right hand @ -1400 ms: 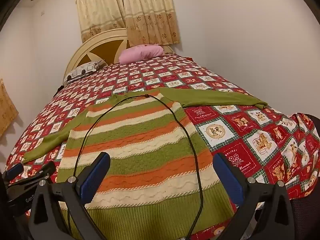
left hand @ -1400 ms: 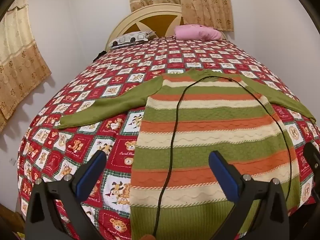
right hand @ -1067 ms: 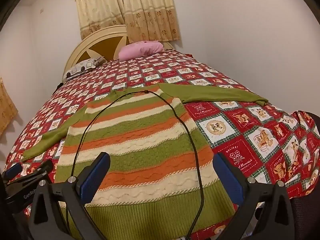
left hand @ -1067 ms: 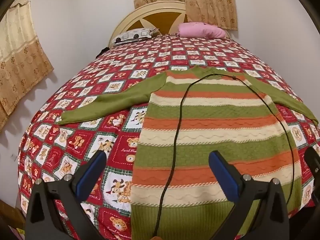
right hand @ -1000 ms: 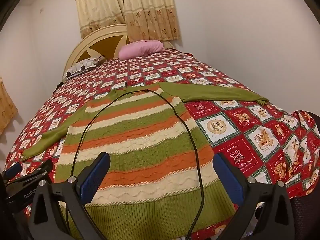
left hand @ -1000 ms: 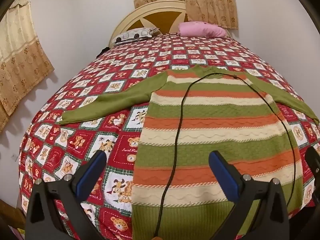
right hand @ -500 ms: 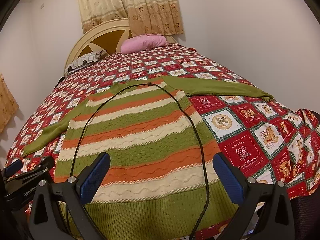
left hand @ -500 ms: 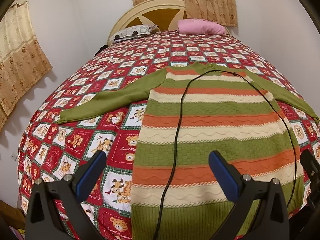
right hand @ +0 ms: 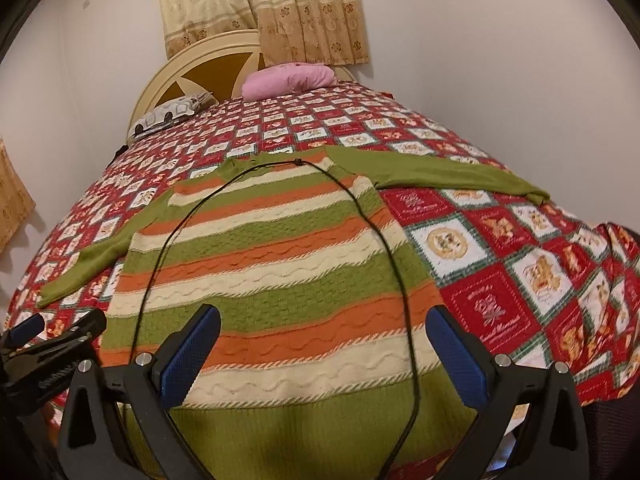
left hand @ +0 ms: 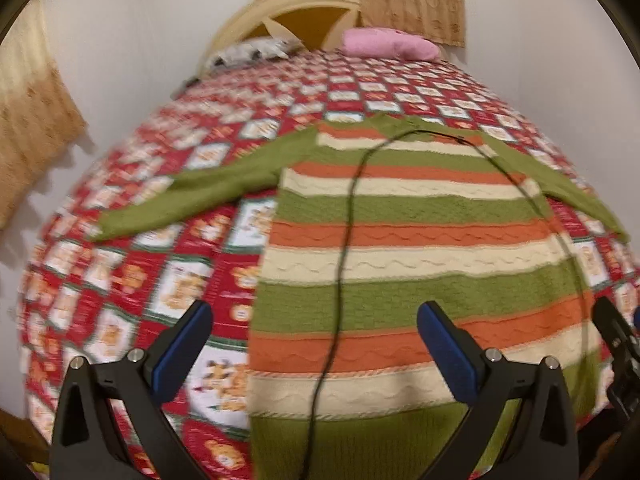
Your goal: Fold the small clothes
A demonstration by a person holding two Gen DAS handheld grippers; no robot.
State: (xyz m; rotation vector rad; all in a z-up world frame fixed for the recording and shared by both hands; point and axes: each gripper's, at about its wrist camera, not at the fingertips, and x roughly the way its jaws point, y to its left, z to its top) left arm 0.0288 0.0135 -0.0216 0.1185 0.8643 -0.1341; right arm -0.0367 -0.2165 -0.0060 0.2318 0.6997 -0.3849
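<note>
A small knitted sweater point(left hand: 404, 268) point(right hand: 272, 264), striped green, orange and cream with plain green sleeves, lies flat on the bed with both sleeves spread out. A thin black cable point(left hand: 344, 248) point(right hand: 396, 264) loops across its front. My left gripper point(left hand: 314, 334) hovers open above the sweater's lower left edge, holding nothing. My right gripper point(right hand: 322, 336) hovers open above the sweater's lower middle, also with nothing between its blue pads. The left gripper point(right hand: 52, 340) shows at the right wrist view's left edge.
The bed wears a red patchwork quilt point(left hand: 172, 280) point(right hand: 500, 280) with bear squares. A pink pillow point(left hand: 388, 43) point(right hand: 290, 79) and a patterned pillow point(right hand: 168, 114) lie by the cream headboard point(right hand: 208, 68). White walls flank the bed; curtains point(right hand: 280, 8) hang behind.
Both grippers have drifted slightly forward and lower over the bed, the left view now blurred from motion. The sweater and cable have not moved; both grippers stay open.
</note>
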